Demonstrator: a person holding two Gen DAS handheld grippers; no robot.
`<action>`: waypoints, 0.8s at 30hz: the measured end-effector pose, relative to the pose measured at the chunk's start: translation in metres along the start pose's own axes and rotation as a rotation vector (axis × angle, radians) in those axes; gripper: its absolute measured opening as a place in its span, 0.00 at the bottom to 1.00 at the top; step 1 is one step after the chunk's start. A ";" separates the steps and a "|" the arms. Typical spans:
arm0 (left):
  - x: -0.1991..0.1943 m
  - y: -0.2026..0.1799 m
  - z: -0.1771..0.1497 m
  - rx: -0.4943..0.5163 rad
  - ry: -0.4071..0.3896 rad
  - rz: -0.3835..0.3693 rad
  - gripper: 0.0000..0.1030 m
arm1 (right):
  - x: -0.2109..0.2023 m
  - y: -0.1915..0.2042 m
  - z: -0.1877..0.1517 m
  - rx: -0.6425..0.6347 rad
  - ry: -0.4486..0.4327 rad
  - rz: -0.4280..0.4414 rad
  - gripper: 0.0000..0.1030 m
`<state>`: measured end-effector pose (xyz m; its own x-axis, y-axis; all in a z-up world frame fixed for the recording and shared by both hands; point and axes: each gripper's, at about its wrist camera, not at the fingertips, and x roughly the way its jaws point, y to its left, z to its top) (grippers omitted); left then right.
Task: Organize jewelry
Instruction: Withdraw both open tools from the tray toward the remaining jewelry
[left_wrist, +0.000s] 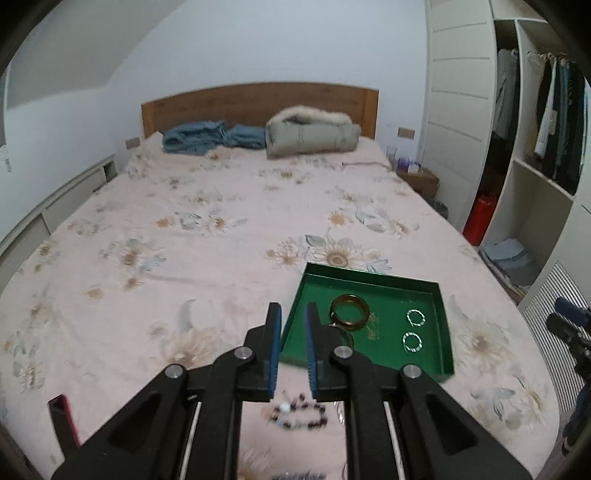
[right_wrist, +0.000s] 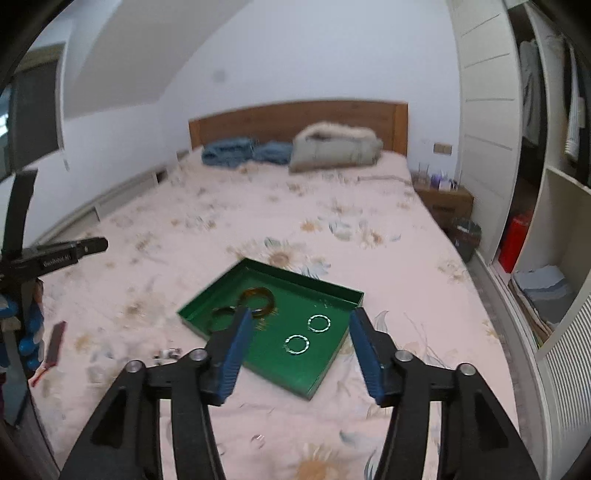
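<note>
A green tray (left_wrist: 441, 334) (right_wrist: 332, 360) lies on the bed. In it are an amber bangle (left_wrist: 349, 312) (right_wrist: 258, 300), a second bangle (right_wrist: 221, 317) and two small hoop earrings (left_wrist: 415, 317) (right_wrist: 318, 324). A beaded bracelet (left_wrist: 299, 415) lies on the sheet below my left gripper (left_wrist: 293, 314). That gripper is open with a narrow gap, empty, over the tray's left edge. My right gripper (right_wrist: 301, 321) is wide open and empty above the tray. A small ring (right_wrist: 257, 439) lies on the sheet in front of the tray.
The pink floral bed sheet (left_wrist: 184, 240) fills both views. A dark red lid or box (left_wrist: 64, 417) (right_wrist: 55, 341) lies at the left. Folded clothes (left_wrist: 310, 133) sit by the headboard. An open wardrobe (left_wrist: 535, 166) stands at the right.
</note>
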<state>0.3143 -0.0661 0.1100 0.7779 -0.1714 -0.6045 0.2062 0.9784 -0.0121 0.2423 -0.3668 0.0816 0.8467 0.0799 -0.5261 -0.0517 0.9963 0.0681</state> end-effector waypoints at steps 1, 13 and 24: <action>-0.012 0.002 -0.004 0.000 -0.006 0.000 0.12 | -0.020 0.004 -0.005 0.003 -0.019 0.002 0.55; -0.125 0.030 -0.076 0.015 -0.024 0.002 0.26 | -0.149 0.043 -0.057 -0.060 -0.140 0.028 0.56; -0.173 0.037 -0.132 0.043 -0.070 -0.041 0.26 | -0.193 0.062 -0.090 -0.126 -0.171 0.036 0.53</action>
<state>0.1090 0.0152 0.1086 0.8078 -0.2205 -0.5467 0.2627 0.9649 -0.0010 0.0277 -0.3177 0.1108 0.9199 0.1203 -0.3732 -0.1407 0.9897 -0.0279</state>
